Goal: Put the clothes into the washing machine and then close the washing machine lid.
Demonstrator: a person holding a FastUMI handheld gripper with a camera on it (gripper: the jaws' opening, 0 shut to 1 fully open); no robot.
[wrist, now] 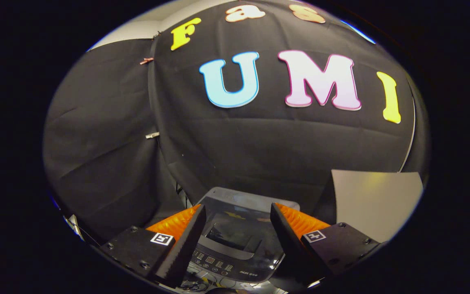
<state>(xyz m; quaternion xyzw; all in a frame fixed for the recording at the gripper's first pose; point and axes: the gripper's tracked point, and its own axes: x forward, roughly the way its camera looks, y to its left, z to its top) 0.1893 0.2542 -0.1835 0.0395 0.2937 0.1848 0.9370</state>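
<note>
We count one washing machine (239, 237), its one lid (235, 228) down. One tongs (239, 228) rides with us, with two fingers (186, 241) set apart and nothing between them but the machine below. Two clips (152, 135) sit on the one cloth wall (259, 155). One pale board (373, 204) stands beside the machine.

washing machine (239, 237): small dark grey top-loading unit, seen from above and in front, lying between and beyond the spread fingers, before the black cloth wall.
lid (235, 228): dark, glossy, tinted panel, lying flat and closed over the top opening; faint reflections on its surface.
control panel (214, 263): strip along the near edge of the machine, carrying rows of small buttons and indicators; details too small to tell.
</note>
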